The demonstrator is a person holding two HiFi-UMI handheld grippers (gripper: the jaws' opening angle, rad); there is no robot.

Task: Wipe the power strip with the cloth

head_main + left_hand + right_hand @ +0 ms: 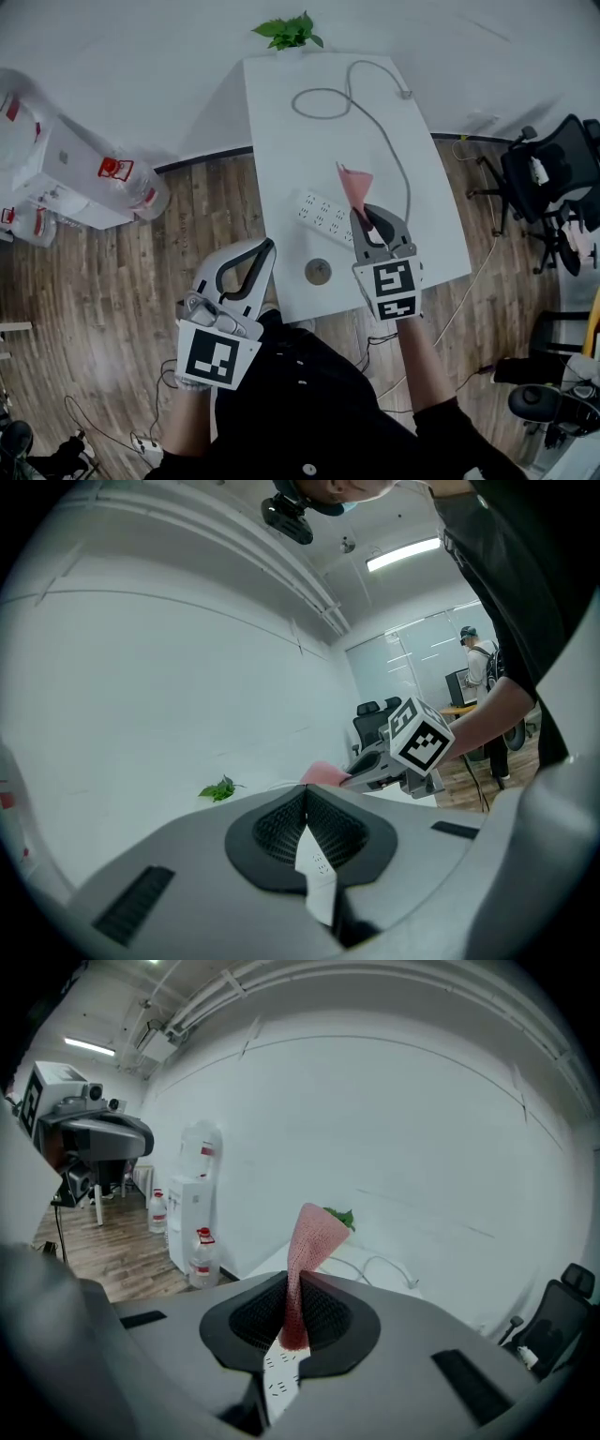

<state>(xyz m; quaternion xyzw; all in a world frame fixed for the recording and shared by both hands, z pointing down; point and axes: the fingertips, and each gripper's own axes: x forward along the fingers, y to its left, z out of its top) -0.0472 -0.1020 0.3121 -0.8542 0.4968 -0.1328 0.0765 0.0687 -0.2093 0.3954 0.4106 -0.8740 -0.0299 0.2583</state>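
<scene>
Left gripper (pixel 266 251) fingers closed on nothing at the worktop's (pixel 281 112) 7 o'clock edge, power strip (pixel 323 217) mid-worktop, right gripper (pixel 364 217) fingers pinching the pink cloth (pixel 355 184) over its 3 o'clock end: wipe likely unstarted, next lower cloth onto strip.

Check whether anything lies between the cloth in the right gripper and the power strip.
Nothing visible does. The right gripper holds the pink cloth over one end of the power strip, and the strip's top lies bare.
</scene>
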